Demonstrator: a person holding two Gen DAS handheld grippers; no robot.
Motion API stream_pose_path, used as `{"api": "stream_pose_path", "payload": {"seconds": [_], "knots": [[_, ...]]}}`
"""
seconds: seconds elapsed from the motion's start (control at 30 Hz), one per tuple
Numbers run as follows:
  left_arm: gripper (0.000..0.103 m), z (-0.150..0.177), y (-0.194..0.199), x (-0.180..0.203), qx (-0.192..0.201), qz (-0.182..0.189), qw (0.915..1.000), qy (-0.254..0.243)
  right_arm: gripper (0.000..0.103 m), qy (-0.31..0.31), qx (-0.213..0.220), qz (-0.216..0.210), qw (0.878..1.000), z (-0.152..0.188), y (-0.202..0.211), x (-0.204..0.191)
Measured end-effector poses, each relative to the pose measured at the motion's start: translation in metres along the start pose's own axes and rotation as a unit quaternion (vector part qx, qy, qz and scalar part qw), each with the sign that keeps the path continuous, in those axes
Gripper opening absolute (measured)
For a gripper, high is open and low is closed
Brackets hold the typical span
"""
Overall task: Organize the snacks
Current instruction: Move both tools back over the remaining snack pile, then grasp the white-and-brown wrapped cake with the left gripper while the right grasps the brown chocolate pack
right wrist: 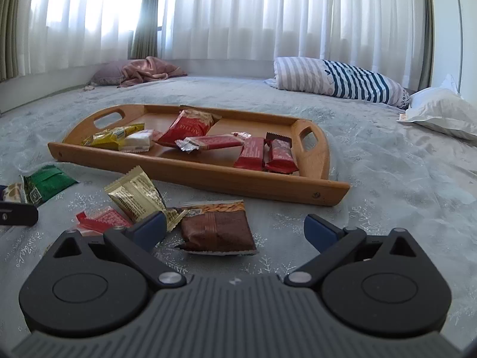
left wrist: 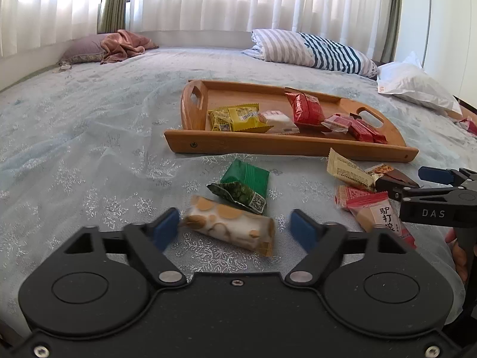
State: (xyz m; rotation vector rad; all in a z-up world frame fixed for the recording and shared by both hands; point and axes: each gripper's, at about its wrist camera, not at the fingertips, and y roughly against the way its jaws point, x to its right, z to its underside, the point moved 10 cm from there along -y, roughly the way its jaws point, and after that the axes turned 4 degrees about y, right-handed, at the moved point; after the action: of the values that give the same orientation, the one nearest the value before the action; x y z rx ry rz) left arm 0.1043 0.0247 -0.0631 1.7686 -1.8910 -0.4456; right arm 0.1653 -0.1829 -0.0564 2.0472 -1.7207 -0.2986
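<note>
- Nearest the left camera: left tool (left wrist: pixel 234 228), pads either side of a white wrapped snack with tan circles (left wrist: pixel 229 228). Left pad looks at or just touching one wrapper end; right pad is clear of the other end. Jaws part-way apart, not gripping yet.
- Green packet (left wrist: pixel 244 186) lies just behind that snack, touching it, on the bed (left wrist: pixel 89 149).
- Right tool (right wrist: pixel 235 231) is wide apart, nothing held. Brown almond packet (right wrist: pixel 217 226) lies between its pads, untouched; beige packet (right wrist: pixel 137 197) and red wrapper (right wrist: pixel 101 219) lie just left of it.
- Wooden tray (right wrist: pixel 208 176) sits further back on the bed and already holds yellow, white and several red packets. Loose snacks lie in front of its near wall.
- Judged step: mid-task, with roughly five items still off the tray; left tool about to pick the white snack.
- Next move calls for squeezing across the soft wrapper without catching the green packet, then lifting over the tray's near wall. Thin wrapper ends may slip.
</note>
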Motion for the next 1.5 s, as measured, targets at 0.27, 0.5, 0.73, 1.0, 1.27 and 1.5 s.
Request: {"api": "stream_pose_path", "payload": {"seconds": [0.27,0.5,0.73,1.0,1.27,1.5], "knots": [[0.058,0.0,0.004,0.006,-0.001,0.005,0.9999,-0.009,0.102,-0.001,0.008,-0.014,1.0,0.001,0.003,-0.002],[0.057,-0.003,0.008,0.006,-0.004,0.012,0.9999,0.003,0.087,0.011,0.023,-0.02,0.999,0.001,0.008,-0.006],[0.056,-0.005,0.012,0.008,-0.002,0.018,0.9998,0.007,0.058,-0.011,0.024,-0.033,0.999,0.002,0.008,-0.001],[0.054,-0.018,0.019,0.011,0.016,0.02,0.9997,0.006,0.058,-0.044,0.031,-0.049,0.997,0.002,0.009,0.006],[0.051,-0.024,0.023,0.015,0.027,0.019,0.9994,0.007,0.057,-0.062,0.039,-0.042,0.996,0.001,0.012,0.013],[0.051,-0.028,0.023,0.017,0.031,0.017,0.9994,0.005,0.057,-0.07,0.048,-0.043,0.995,-0.001,0.016,0.015]]}}
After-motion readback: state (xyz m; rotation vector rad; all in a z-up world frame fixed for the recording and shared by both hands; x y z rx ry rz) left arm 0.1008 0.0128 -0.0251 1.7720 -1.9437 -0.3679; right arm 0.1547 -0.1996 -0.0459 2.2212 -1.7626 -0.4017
